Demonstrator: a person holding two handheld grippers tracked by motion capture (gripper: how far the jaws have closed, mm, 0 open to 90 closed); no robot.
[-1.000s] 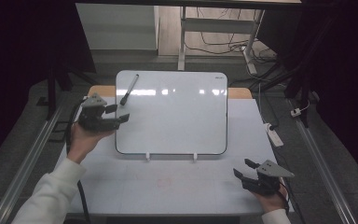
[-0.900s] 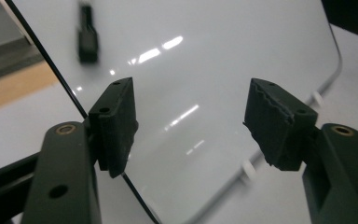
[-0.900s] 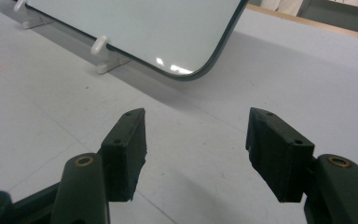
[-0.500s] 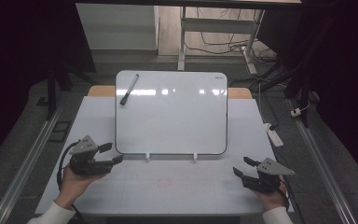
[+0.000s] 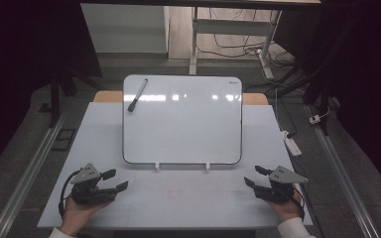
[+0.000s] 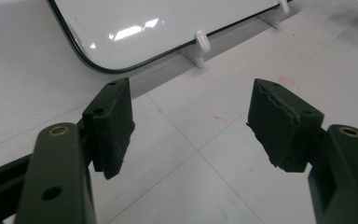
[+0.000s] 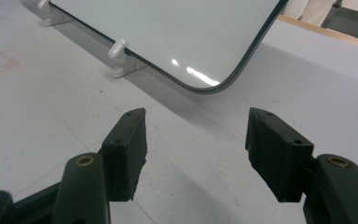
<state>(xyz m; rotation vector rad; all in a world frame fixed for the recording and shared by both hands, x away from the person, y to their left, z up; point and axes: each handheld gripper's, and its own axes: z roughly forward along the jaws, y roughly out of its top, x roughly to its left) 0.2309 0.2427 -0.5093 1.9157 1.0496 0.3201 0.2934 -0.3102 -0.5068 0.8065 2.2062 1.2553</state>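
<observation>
A white whiteboard with a dark rim leans on two small white stands in the middle of the table. A black marker lies on its upper left corner. My left gripper rests low at the table's front left, open, nothing between its jaws. My right gripper sits at the front right, also open and empty. In the left gripper view the whiteboard's lower corner and a stand lie ahead of the left gripper. In the right gripper view the other corner lies beyond the right gripper.
The table top is pale grey with faint red smudges near the front. A white power strip lies off the right edge. Metal rails run along both sides, and desk legs with cables stand behind.
My left gripper drew back from the whiteboard's left edge to the table's front left and has settled there. The marker stays on the board. The right gripper has barely moved.
</observation>
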